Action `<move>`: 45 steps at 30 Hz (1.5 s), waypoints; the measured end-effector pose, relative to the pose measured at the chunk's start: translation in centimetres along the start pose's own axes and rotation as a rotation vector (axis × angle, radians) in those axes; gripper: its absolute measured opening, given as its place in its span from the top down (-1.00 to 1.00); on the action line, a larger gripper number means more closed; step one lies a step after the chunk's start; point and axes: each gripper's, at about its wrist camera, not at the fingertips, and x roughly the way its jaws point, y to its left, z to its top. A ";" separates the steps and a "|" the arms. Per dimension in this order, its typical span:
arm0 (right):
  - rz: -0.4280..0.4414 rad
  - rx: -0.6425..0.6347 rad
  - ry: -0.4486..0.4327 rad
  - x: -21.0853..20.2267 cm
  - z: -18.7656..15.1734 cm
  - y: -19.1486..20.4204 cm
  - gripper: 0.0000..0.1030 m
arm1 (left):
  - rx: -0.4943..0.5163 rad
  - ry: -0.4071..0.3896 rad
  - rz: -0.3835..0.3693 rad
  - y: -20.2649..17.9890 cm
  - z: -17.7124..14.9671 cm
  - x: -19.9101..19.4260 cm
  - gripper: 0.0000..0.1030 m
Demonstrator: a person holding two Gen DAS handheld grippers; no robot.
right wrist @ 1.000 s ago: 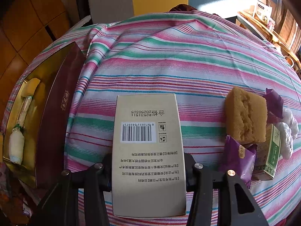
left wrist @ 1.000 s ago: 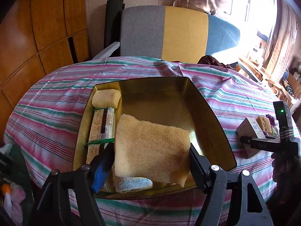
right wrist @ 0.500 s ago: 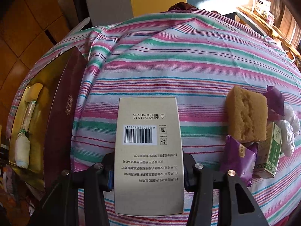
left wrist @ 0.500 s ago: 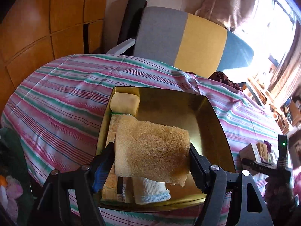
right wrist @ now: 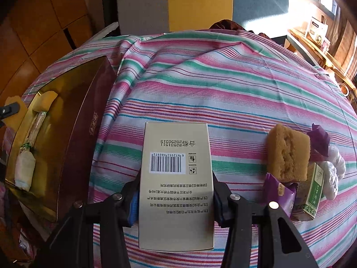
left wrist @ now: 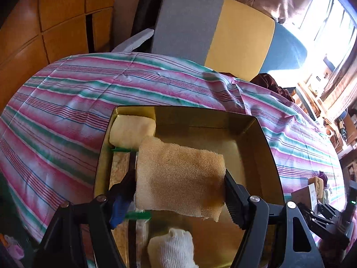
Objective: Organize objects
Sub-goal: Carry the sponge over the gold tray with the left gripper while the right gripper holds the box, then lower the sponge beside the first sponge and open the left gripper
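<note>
**Sponge over the tin, carton held above the striped cloth**

In the left wrist view the left gripper (left wrist: 180, 186) has its jaws clamped on a tan sponge (left wrist: 179, 176), coarse-pored, darker and damp-looking toward its right edge, its lower right corner sagging; it hangs in the centre of the frame above the open gold tin (left wrist: 256, 147), which sits on the desk under a striped cloth (left wrist: 67, 111); the gripper tilts steeply downward into the tin; along the tin's left side lie a pale yellow block (left wrist: 131, 130) at the upper corner, a green-clipped wrapped bar (left wrist: 120, 167) below it, and a white knitted roll (left wrist: 176, 248) at the bottom centre.

In the right wrist view the right gripper (right wrist: 176, 197) has its jaws pressed against both long sides of a beige carton (right wrist: 176, 178) printed with a barcode and small text, held at lower centre, pointing steeply down over the cloth; at the right edge of the frame lie a yellow cake-like sponge (right wrist: 287, 154), purple packets (right wrist: 279, 193), a green-and-white small box (right wrist: 312, 189) and a white bundle (right wrist: 332, 174), all touching one another; the tin, dark red outside, shows at the left edge.
</note>
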 end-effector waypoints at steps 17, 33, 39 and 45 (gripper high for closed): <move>-0.012 -0.015 0.017 0.6 0.0 0.1 0.03 | 0.093 0.079 0.134 -1.8 4.9 11.2 -0.60; 0.032 0.048 0.025 0.6 0.0 -0.6 0.01 | 0.051 0.017 0.111 -1.2 5.5 8.0 -0.84; 0.035 0.051 0.023 0.4 0.1 -0.7 0.01 | 0.050 -0.020 0.096 -1.0 5.4 5.5 -0.93; 0.022 0.033 0.017 0.0 0.3 -0.4 0.01 | 0.032 -0.001 0.102 -0.2 2.5 2.8 -0.66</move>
